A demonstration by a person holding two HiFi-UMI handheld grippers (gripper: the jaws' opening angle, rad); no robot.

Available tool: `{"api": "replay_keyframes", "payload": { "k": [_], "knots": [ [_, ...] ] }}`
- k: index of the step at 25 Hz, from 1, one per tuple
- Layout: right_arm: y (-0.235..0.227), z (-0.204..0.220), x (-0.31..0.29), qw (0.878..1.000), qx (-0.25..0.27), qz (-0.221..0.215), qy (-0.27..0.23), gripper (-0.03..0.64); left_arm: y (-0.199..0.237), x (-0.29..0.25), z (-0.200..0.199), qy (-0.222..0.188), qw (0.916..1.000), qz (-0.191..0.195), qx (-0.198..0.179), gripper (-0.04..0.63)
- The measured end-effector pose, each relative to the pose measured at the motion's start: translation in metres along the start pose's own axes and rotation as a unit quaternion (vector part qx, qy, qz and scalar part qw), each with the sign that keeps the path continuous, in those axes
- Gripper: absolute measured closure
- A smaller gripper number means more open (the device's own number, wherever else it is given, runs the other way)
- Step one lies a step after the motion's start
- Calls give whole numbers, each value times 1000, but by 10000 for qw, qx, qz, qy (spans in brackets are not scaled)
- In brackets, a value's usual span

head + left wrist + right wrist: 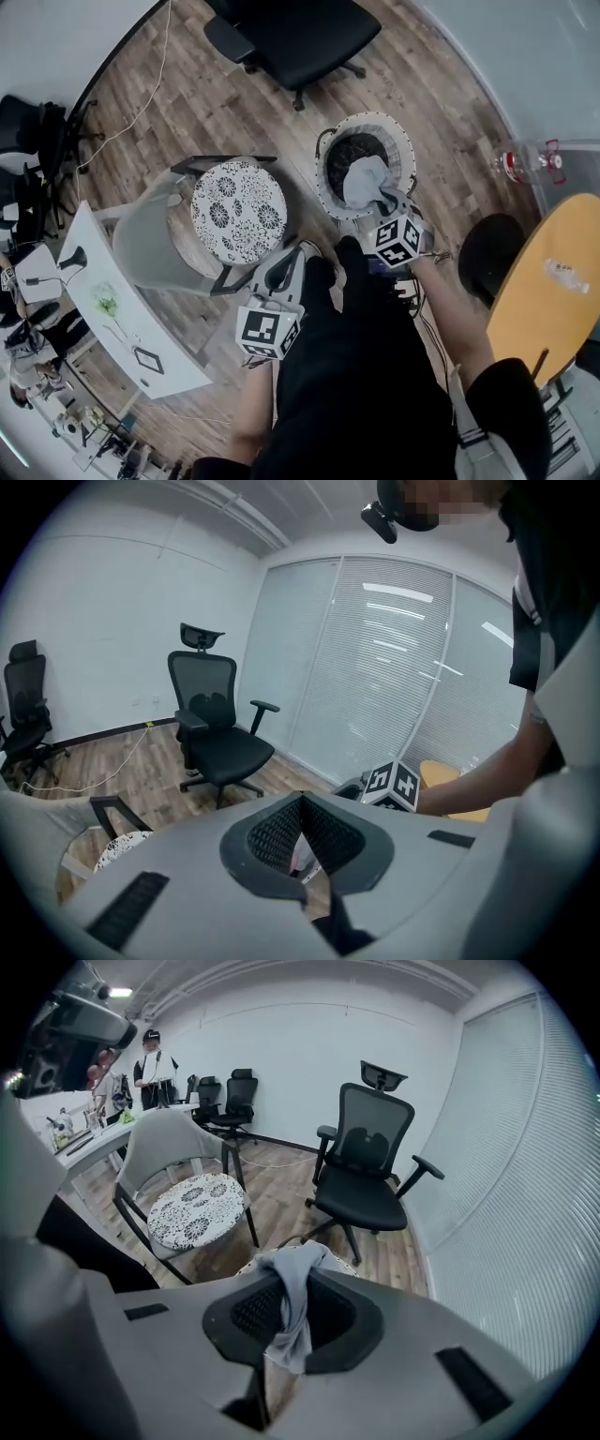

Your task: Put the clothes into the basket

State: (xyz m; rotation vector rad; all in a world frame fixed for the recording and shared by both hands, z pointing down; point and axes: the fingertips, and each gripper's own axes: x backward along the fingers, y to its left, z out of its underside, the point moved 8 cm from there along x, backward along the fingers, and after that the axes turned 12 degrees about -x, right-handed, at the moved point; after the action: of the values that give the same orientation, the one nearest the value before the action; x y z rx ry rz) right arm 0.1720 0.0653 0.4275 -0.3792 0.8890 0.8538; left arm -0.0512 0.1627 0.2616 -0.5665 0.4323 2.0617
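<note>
My right gripper [292, 1309] had its jaws clamped on a grey cloth [298, 1283], which draped down between the pads. In the head view the cloth hung inside the rim of the basket [324, 178], bunched over its dark interior. My left gripper [302, 832] had its jaws pressed together at the tips, gripping nothing, low beside the patterned chair seat [239, 211]. The basket stood on the wooden floor [187, 103], between that chair and the curved left edge of the yellow tabletop [548, 291], well apart from that edge.
</note>
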Motion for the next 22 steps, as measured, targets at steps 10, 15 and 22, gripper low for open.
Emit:
{"api": "replay_keyframes", "payload": {
  "k": [10, 15, 22],
  "knots": [
    [-11, 41, -39, 9969, -528, 272, 516, 572, 2, -39, 9, 60, 9973, 561, -480, 584],
    [-7, 55, -72, 9923, -858, 374, 808, 572, 20, -75, 13, 146, 9904, 1150, -755, 584],
    [-1, 69, -127, 9854, -1138, 512, 1158, 572, 59, -132, 20, 203, 9744, 1718, -1433, 584]
  ]
}}
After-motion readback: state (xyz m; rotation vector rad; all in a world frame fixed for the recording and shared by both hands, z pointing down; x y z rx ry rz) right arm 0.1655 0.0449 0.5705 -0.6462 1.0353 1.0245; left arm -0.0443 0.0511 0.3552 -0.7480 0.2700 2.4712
